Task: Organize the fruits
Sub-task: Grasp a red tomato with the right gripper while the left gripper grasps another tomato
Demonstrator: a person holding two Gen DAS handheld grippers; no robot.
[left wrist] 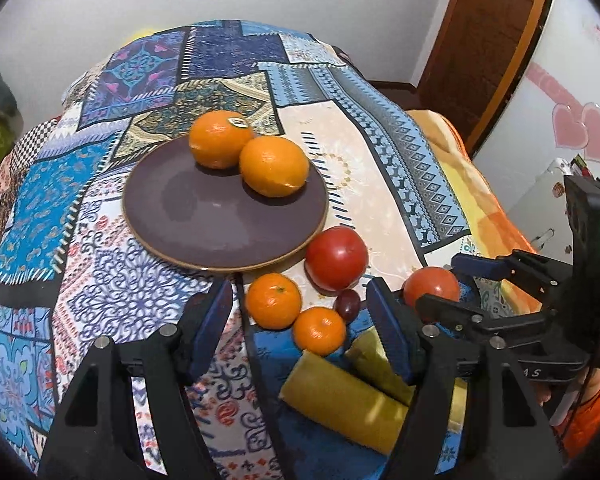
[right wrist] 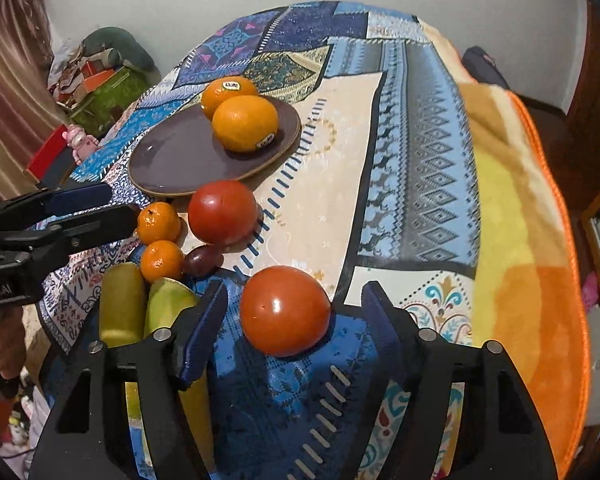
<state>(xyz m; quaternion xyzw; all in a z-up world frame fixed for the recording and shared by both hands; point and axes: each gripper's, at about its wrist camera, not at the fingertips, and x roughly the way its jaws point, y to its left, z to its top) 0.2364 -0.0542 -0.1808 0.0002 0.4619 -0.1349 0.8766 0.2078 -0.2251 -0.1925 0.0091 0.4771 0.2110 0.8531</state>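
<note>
A: Fruits are laid out on a patterned tablecloth (left wrist: 100, 280). Two large oranges, one with a sticker (left wrist: 218, 139) and one nearer (left wrist: 274, 166), are seen touching each other on the far side of a dark purple plate (left wrist: 204, 220).

B: And off the plate?

A: A big tomato (left wrist: 336, 258) is set just beside the plate's near rim. Two small mandarins (left wrist: 273, 300) (left wrist: 319, 330) are found touching one another in front of it, with a dark grape (left wrist: 348, 304) tucked between the tomato and the nearer mandarin. Two yellow-green bananas (left wrist: 340, 404) are laid closest to the camera, partly hidden by the fingers.

B: How is the left gripper (left wrist: 300, 320) placed?

A: It is held over the mandarins, the jaws spread, and nothing is pinched. The mandarins are seen in the gap, untouched by the blue pads (left wrist: 210, 332).

B: And the right gripper (right wrist: 292, 316)?

A: It is pointed down at a second tomato (right wrist: 284, 310), which rests on the cloth well apart from the plate. The jaws are spread to either side of that tomato; from the left wrist view the fruit is seen between the fingers, but contact by the pads cannot be made out, so no grip can be claimed.

B: Anything at the edges?

A: An orange and yellow blanket (right wrist: 532, 240) is seen under the cloth's right side.
</note>
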